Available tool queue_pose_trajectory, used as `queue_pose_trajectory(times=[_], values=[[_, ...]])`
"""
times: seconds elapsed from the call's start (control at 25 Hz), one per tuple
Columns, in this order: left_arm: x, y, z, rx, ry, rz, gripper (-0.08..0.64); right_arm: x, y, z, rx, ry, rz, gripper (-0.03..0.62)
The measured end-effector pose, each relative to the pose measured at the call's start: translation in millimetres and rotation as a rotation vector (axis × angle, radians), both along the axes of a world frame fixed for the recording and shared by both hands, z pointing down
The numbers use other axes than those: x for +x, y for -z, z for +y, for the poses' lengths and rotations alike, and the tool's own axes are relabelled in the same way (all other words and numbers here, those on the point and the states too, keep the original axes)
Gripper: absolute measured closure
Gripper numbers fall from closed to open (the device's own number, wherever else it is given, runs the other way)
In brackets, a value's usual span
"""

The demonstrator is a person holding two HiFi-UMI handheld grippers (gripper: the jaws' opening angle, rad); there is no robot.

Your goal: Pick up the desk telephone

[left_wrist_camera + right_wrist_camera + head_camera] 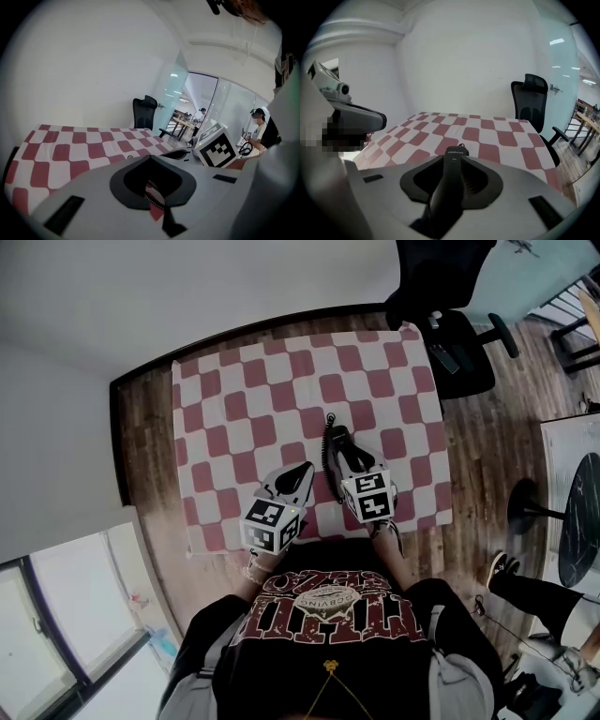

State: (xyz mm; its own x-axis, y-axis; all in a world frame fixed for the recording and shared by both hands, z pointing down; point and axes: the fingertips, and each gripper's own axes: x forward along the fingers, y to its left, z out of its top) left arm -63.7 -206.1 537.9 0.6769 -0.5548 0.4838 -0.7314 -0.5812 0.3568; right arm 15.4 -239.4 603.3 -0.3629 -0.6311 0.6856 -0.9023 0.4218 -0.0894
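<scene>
A black telephone handset (336, 439) with a coiled cord (328, 421) lies low over the red-and-white checked cloth (244, 409) near the table's front. My right gripper (345, 461) straddles it. In the right gripper view the handset (451, 183) runs up between the jaws and the ribbed pads (474, 183) stand slightly off its sides, so this gripper (455, 165) is open around it. My left gripper (298, 474) hovers just to its left with nothing in it. In its own view the left gripper (151, 188) shows its pads meeting along a toothed seam.
A black office chair (450, 334) stands at the table's far right corner. Wooden floor (478, 456) surrounds the table. A white wall (187, 287) runs along the far side. The right gripper's marker cube (215, 150) fills the right of the left gripper view.
</scene>
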Motion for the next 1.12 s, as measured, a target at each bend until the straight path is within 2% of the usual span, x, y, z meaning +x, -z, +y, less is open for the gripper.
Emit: queue_pose_trajectory(times=[0.4,0.88,1.12], values=[[-3.4,-5.6,-2.5,-0.016,0.006,-0.005,0.560,3.0,-24.1,-5.0,-0.034,-0.009,0.039,0.373],[-4.7,-12.3,-2.7,-0.033,0.001,-0.009,0.560,1.9,-32.3,-10.6,-0.076,-0.024,-0.060,0.328],[-7.6,-14.5,-4.4,-0.041,0.007,-0.011,0.560,-7.6,-44.2,-12.9,-0.105,0.010,-0.021,0.319]])
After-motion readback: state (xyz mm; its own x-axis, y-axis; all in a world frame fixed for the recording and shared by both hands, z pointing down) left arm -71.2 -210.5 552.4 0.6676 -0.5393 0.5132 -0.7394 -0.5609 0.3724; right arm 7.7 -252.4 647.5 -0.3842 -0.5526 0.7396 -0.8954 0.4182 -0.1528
